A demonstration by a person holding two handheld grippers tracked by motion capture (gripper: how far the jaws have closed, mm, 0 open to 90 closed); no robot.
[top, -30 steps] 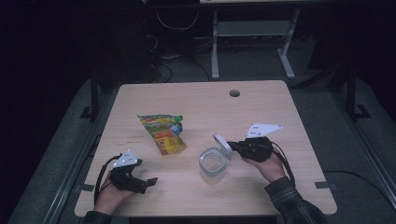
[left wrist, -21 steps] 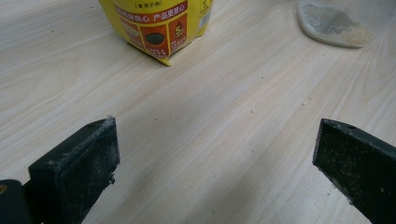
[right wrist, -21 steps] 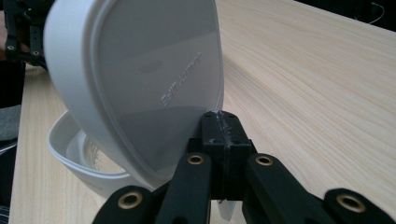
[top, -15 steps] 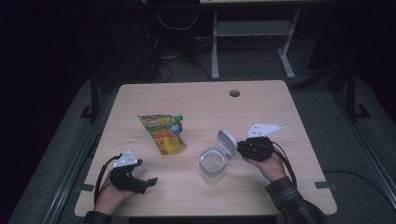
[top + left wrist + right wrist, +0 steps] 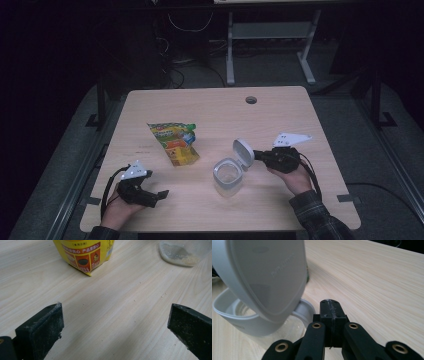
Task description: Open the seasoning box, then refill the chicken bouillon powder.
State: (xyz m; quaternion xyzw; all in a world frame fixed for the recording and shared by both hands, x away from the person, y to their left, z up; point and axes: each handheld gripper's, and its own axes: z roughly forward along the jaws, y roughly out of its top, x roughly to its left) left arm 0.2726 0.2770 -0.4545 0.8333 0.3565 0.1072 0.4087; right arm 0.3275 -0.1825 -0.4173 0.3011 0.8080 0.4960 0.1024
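High view: one wooden table (image 5: 300, 130) is being seen, with one yellow snack pouch (image 5: 175, 142) lying flat left of centre and one clear container (image 5: 227, 176) standing right of centre near the front edge. The container's white hinged lid (image 5: 243, 149) is being held up, tilted open at the far right side of the rim. Two grippers are being counted. The right gripper (image 5: 257, 155) is being held level just beside the lid, its tip right at the lid's back; contact cannot be judged from here. The left gripper (image 5: 159, 194) is being rested low near the front left, well apart from container and pouch. Print on the pouch is too small to be read here.

Left gripper view: the jaws are being kept wide apart, nothing between them, only bare table. The pouch (image 5: 83, 253) is being seen ahead with red panels, a "5" and small unreadable characters. The container base (image 5: 183, 252) is lying at upper right.

Right gripper view: the jaws are being pressed together, nothing clamped between them. The lid (image 5: 267, 277) is standing up to the left, just above and beside the tips, with faint embossed writing that cannot be read. The container rim (image 5: 244, 320) is lying below it.
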